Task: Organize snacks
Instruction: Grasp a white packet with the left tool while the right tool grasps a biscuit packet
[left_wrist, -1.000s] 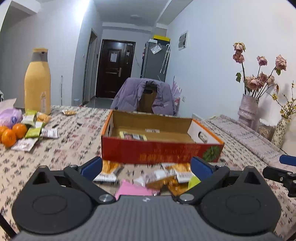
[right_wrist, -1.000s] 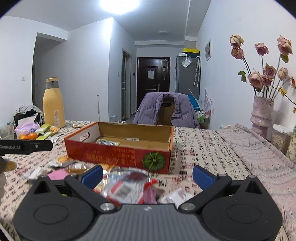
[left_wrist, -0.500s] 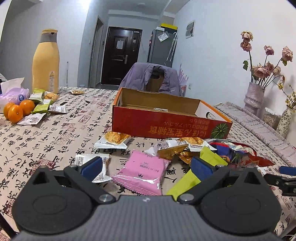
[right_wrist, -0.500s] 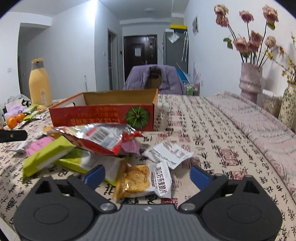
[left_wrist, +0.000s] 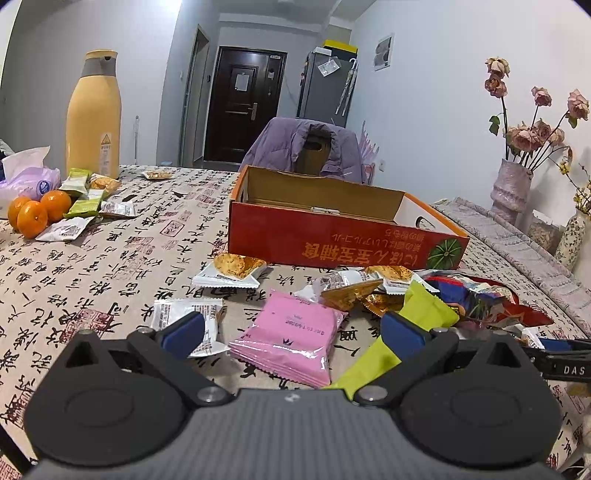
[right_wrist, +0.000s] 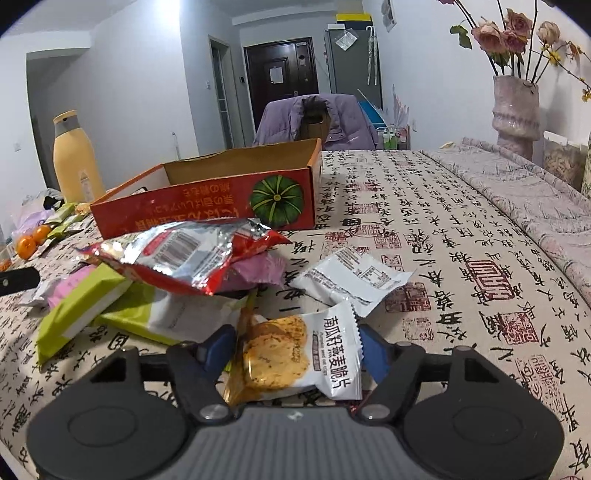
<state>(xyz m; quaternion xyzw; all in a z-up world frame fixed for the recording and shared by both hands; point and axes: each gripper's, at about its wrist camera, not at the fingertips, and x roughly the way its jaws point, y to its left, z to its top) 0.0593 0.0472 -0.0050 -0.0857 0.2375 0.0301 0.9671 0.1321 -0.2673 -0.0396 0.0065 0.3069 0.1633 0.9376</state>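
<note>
Left wrist view: the left claw (left_wrist: 291, 328) hangs spread wide and empty over a pink packet (left_wrist: 291, 338) on the cloth-covered table (left_wrist: 92, 266), with a white packet (left_wrist: 188, 321) by its left finger and a green wrapper (left_wrist: 413, 325) by its right. Beyond them stands the red cardboard box (left_wrist: 332, 240), its floor mostly hidden from this low angle, so what it already holds cannot be told. A dozen or so snacks lie loose in front of it, and a second cluster sits with the oranges (left_wrist: 33, 214) toward the table's far left edge, so most of the sorting appears undone.

Right wrist view: the right claw (right_wrist: 299, 347) is closing around a pumpkin crisp packet (right_wrist: 295, 358), which lies between its jaws; the pads look close to the wrapper but not yet pressing it. Just ahead a red foil bag (right_wrist: 192, 254) tops the heap against the box front. To the right the table runs bare toward its far edge, giving open room to lift and swing; the left side is crowded.
</note>
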